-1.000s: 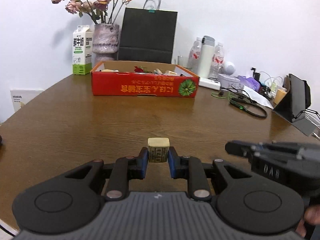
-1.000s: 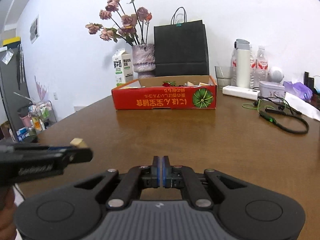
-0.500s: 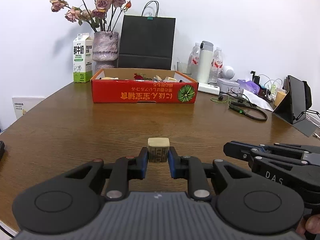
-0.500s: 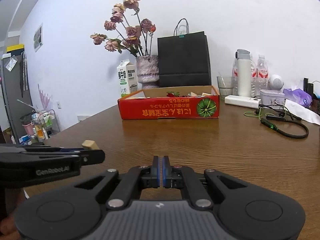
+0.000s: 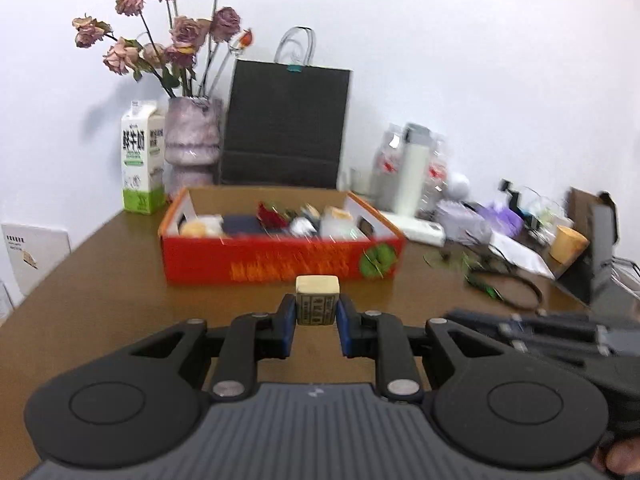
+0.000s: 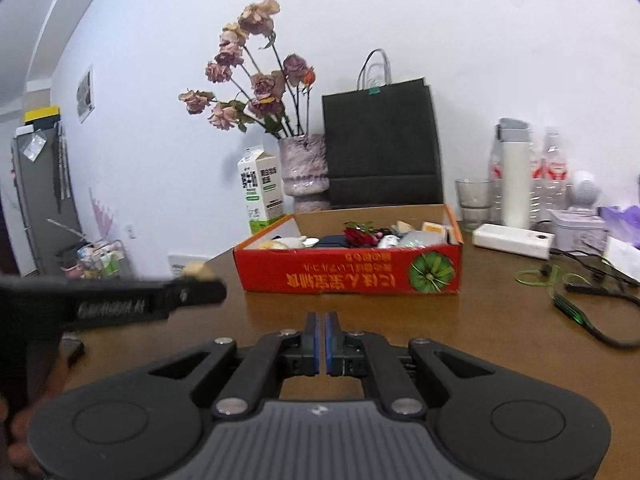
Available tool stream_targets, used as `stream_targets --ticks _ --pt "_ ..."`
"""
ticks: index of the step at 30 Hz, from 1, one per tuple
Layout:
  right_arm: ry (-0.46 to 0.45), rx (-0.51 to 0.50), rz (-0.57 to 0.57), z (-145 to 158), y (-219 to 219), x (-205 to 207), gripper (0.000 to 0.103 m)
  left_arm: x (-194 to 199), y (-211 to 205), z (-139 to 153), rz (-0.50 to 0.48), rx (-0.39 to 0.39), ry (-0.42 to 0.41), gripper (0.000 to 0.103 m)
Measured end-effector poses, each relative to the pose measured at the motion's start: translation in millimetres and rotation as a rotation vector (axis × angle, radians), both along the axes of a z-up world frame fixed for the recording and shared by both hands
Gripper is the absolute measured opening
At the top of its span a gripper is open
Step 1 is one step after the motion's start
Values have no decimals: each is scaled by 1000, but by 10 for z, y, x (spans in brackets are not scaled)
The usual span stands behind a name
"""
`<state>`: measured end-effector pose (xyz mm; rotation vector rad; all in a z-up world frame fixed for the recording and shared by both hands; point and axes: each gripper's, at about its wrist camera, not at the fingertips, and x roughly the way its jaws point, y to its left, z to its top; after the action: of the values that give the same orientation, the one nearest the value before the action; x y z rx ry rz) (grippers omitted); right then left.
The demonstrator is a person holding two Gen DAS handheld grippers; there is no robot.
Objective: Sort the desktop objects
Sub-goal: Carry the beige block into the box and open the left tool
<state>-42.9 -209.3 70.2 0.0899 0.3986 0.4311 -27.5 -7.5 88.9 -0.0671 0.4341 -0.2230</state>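
My left gripper [image 5: 317,312] is shut on a small cream block [image 5: 317,305] with printed lettering, held above the brown table. From the right wrist view that same gripper [image 6: 202,280] reaches in from the left with the block [image 6: 195,268] at its tip. My right gripper [image 6: 321,330] is shut with nothing between its blue pads. Ahead of both stands a red cardboard box [image 5: 280,266] [image 6: 352,272] holding several small items. In the left wrist view the right gripper [image 5: 454,314] shows at the right edge.
Behind the box stand a milk carton [image 5: 142,158], a vase of dried roses [image 5: 194,142] and a black paper bag [image 5: 286,124]. At the right lie bottles [image 6: 516,180], a white power bank [image 6: 514,240], cables [image 6: 580,304] and a dark stand [image 5: 592,256].
Both grippers have risen and moved forward toward the red box, which now looks larger with its contents visible. The left gripper still holds the block; the right stays shut.
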Motion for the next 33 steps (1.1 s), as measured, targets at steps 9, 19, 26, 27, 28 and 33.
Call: stream_targets --ticks 9,19,26,27,28,33 --pt "9 -53 68 627 2 1154 2 1247 304 445 1 -158 186 21" --pt "443 -66 18 714 183 3096 3 2766 -77 370 -40 -12 447 22" --pt "645 -155 -44 122 286 3513 7 3228 -269 -207 -55 35 668 22" --pt "649 -170 -45 81 313 3523 11 3253 -289 -243 -67 33 689 22" --pt "647 -183 -49 55 335 3530 12 3272 -298 -268 -76 27 706 22" --pt "634 -206 -90 85 325 3570 20 3313 -264 -245 -57 69 696 48"
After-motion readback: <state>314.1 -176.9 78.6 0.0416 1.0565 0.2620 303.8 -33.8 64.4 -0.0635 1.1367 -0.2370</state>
